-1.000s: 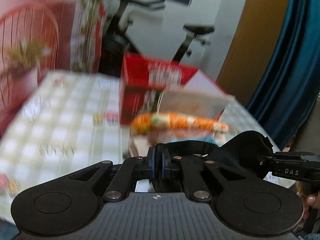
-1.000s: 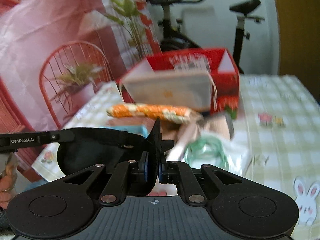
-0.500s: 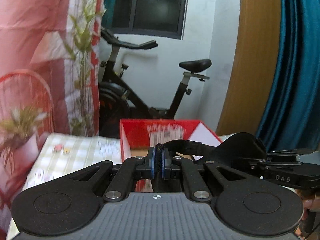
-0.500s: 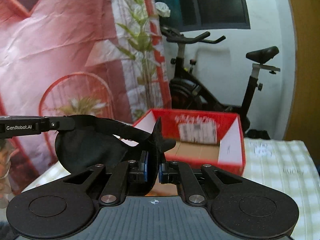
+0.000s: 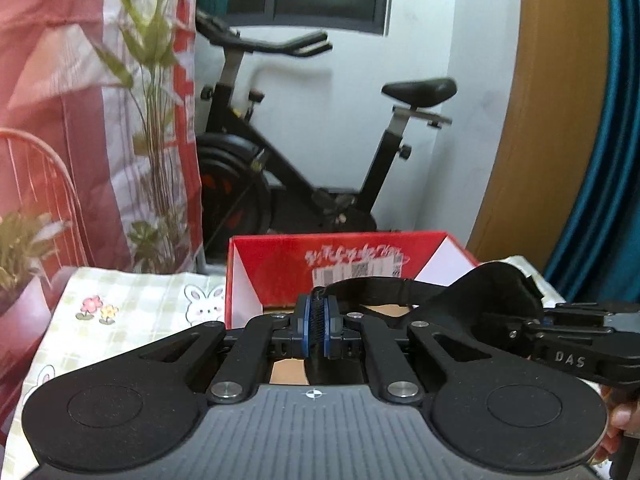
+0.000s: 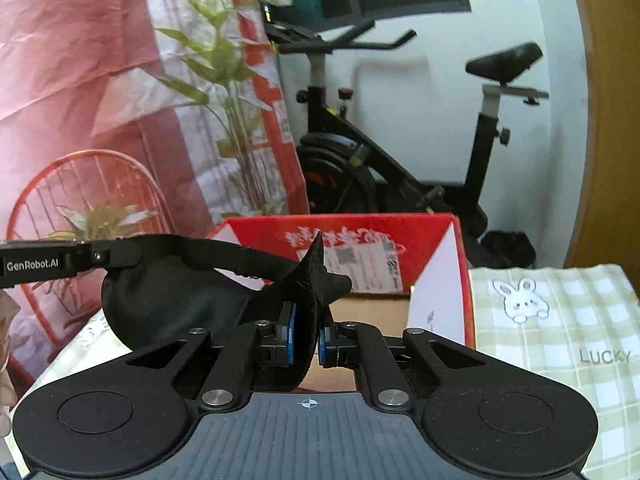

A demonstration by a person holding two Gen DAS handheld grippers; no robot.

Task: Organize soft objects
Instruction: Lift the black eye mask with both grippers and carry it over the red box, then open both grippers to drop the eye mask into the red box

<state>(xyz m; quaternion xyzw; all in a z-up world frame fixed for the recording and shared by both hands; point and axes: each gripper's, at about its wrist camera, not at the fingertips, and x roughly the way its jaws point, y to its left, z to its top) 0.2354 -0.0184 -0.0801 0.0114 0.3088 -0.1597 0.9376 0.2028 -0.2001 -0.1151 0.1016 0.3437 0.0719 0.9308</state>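
Note:
A black sleep mask (image 6: 168, 300) with a strap hangs stretched between both grippers over the red cardboard box (image 6: 436, 240). My right gripper (image 6: 307, 340) is shut on the mask's pad edge. My left gripper (image 5: 318, 320) is shut on the mask's strap (image 5: 368, 286); the mask pad (image 5: 496, 300) shows to its right, pinched by the other gripper. The box (image 5: 272, 264) stands open on the checked tablecloth (image 5: 128, 312), brown bottom showing.
An exercise bike (image 5: 304, 168) stands behind the table against a white wall. A tall plant (image 5: 156, 120) and a red wire chair (image 6: 92, 208) are at the left. A wooden door (image 5: 560, 120) and blue curtain (image 5: 624, 160) are at the right.
Both grippers lifted the mask up from the pile of soft items and now hold it over the open box; the pile has dropped out of view.

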